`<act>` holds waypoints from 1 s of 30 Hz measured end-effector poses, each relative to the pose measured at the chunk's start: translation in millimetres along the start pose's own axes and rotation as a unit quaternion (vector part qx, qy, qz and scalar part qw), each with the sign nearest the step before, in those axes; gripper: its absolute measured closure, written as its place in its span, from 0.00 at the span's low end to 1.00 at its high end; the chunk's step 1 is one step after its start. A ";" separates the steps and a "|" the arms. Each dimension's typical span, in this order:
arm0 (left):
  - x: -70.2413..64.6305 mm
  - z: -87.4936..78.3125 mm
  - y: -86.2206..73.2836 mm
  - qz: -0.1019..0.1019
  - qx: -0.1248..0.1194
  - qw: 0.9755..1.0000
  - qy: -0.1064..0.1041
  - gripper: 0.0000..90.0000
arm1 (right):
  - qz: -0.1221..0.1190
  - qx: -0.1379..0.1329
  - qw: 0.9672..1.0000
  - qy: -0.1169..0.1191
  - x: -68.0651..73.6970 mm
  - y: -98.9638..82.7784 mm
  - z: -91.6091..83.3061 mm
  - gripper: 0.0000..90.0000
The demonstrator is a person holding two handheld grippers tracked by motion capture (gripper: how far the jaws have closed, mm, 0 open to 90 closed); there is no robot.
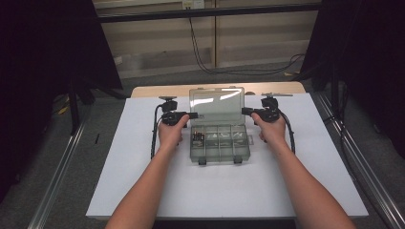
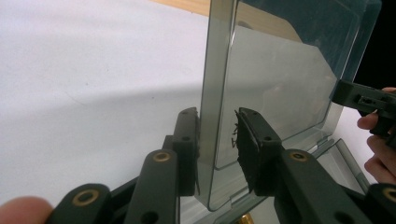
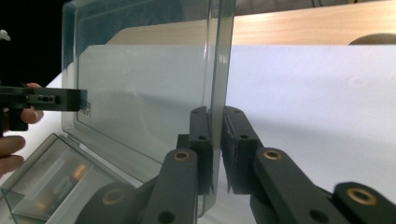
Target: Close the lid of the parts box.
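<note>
Clear plastic organiser box sits at the centre of the high view, on one white sheet that covers one wooden table, and its lid stands upright behind the tray. One box, one lid, two grippers, two hands. Across the tray's front edge I count two dark latches. Dividers split the tray into small compartments; some small dark parts lie in the left ones, too small to name.

Left gripper, just left of centre in the high view, reaches in to the lid's left edge. In the left gripper view its two black pads straddle that edge: the left pad lies against the plastic, the right pad looks a touch off it, so I can't call it a firm pinch.

Right gripper, just right of centre, meets the lid's right edge. In the right gripper view the lid's side wall runs down between the two pads, and they are squeezed in tight on it, clamped.

Both hands rest either side of the tray, one cable trailing from each gripper. Beyond the table, upper frame, one black cable loops along the floor.
</note>
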State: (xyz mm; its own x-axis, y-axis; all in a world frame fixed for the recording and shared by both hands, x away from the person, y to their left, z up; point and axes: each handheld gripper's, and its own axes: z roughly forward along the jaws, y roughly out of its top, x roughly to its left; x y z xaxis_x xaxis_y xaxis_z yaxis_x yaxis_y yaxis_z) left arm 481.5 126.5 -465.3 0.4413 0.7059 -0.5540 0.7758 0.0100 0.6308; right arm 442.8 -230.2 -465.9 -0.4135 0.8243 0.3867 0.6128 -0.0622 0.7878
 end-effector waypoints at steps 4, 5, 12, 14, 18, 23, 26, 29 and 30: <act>-1.1 -4.5 2.4 0.005 -0.012 1.000 0.001 0.79 | -0.024 -0.012 1.000 -0.003 3.1 -1.8 -3.1 0.94; -1.2 -6.9 3.8 0.006 -0.019 1.000 0.001 0.80 | -0.028 -0.015 0.999 0.000 2.6 -2.2 -3.2 0.94; -9.0 -16.5 13.9 0.019 -0.046 0.999 0.016 0.87 | -0.048 -0.028 0.998 -0.004 5.8 -4.6 -5.2 0.95; -13.1 -17.0 14.0 0.038 -0.044 0.998 0.032 0.88 | -0.048 -0.030 0.998 -0.003 6.1 -5.2 -5.5 0.95; -19.5 -17.7 12.0 0.095 -0.044 0.992 0.070 0.95 | -0.050 -0.025 0.998 -0.012 8.3 -3.9 -4.4 0.93; -24.1 -18.9 9.2 0.110 -0.053 0.989 0.083 0.95 | -0.064 -0.017 0.998 -0.022 14.1 9.2 -2.6 0.77; -24.7 -19.6 8.0 0.108 -0.054 0.989 0.082 0.95 | -0.054 -0.030 0.998 -0.026 16.2 25.7 -7.6 0.78; -25.6 -20.1 7.8 0.119 -0.055 0.988 0.082 0.95 | -0.040 -0.032 0.998 -0.033 16.5 36.0 -8.6 0.79; -25.4 -20.6 7.8 0.122 -0.054 0.988 0.082 0.96 | -0.035 -0.032 0.998 -0.036 16.1 38.8 -7.8 0.79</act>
State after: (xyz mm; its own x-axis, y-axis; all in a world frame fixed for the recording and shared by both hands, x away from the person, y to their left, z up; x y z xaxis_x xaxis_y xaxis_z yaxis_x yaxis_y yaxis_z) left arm 467.0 123.3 -435.0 0.5231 0.8017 -0.2894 0.5989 -0.1042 0.7940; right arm 454.6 -223.7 -425.4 -0.4025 0.8666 0.2951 0.5386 -0.0365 0.8417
